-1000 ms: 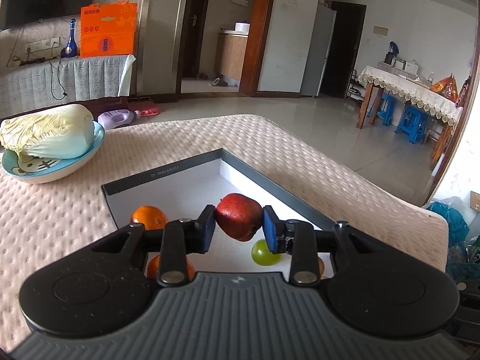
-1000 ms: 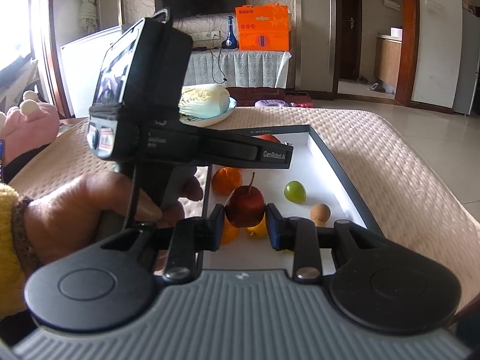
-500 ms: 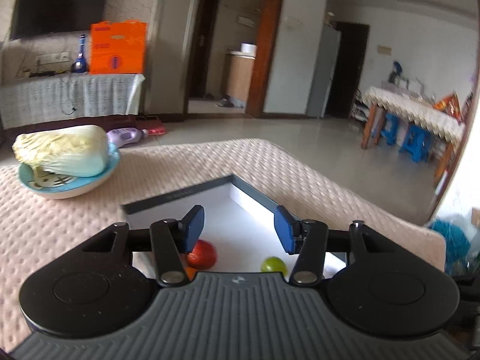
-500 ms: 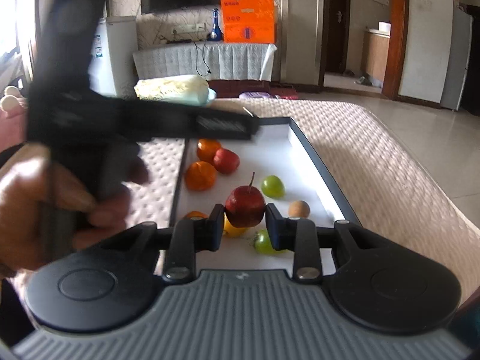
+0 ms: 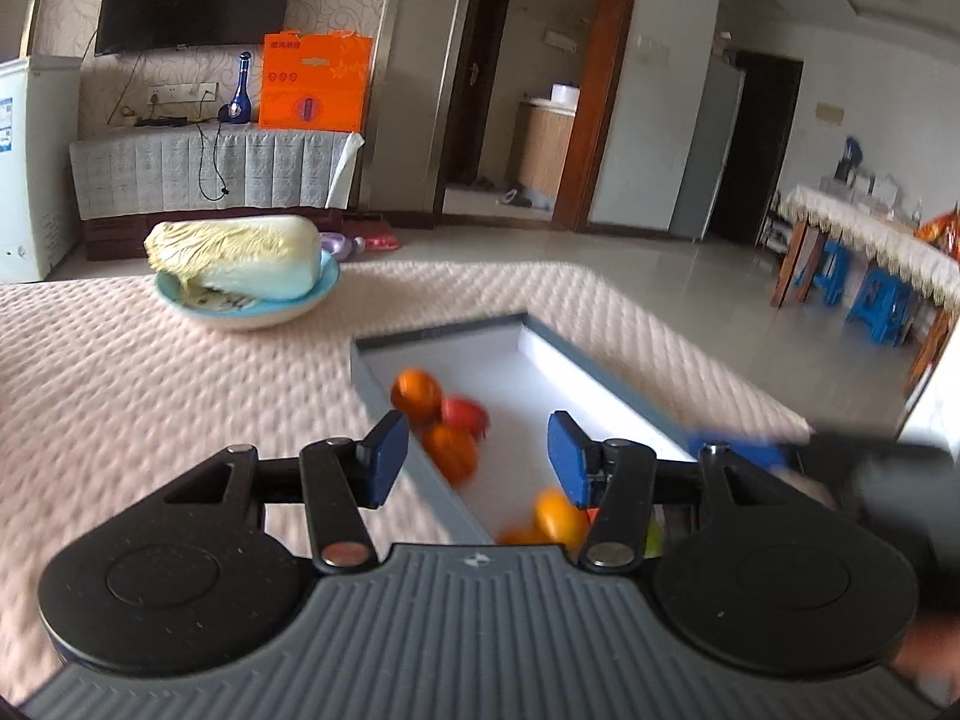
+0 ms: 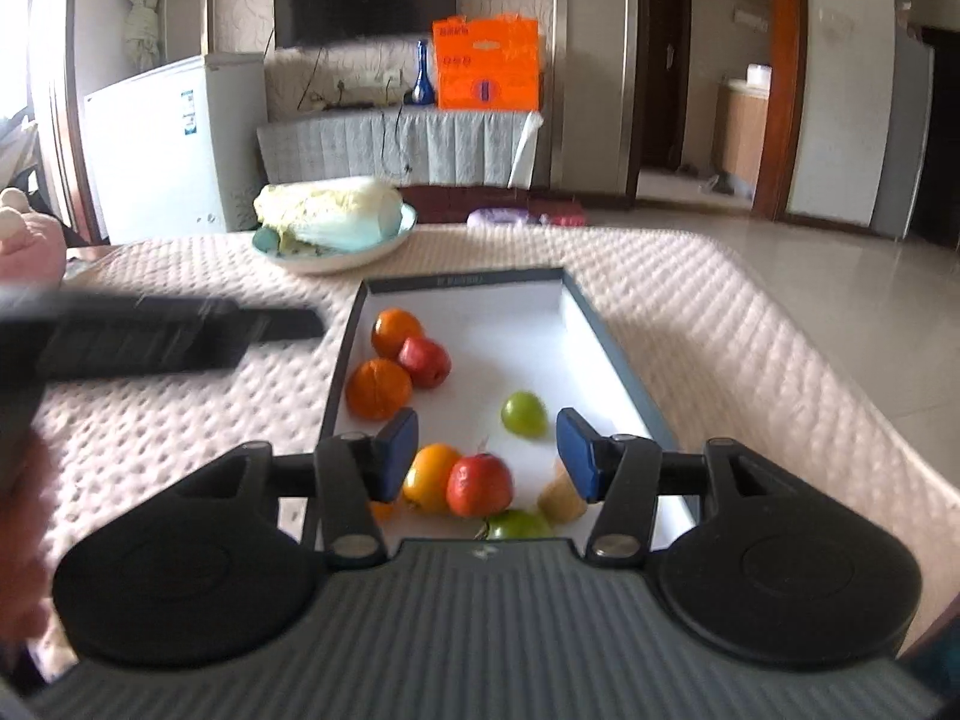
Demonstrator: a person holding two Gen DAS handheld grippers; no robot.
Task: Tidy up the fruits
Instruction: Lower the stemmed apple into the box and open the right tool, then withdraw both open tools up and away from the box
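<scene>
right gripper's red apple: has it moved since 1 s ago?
Yes. The right gripper is open, and the red apple lies down in the tray beside the yellow fruit.

A wide surface covered with a pale pink quilted pad (image 6: 690, 324) carries everything. A long shallow tray (image 6: 606, 330) with a dark rim and white floor lies directly on the pad, its length running away from the cameras. Beyond the tray's far left corner, a little apart from it, a light blue bowl (image 6: 384, 243) sits on the pad near its far edge; in the left wrist view the bowl (image 5: 240, 315) stands to the left of the tray (image 5: 606, 381).
</scene>
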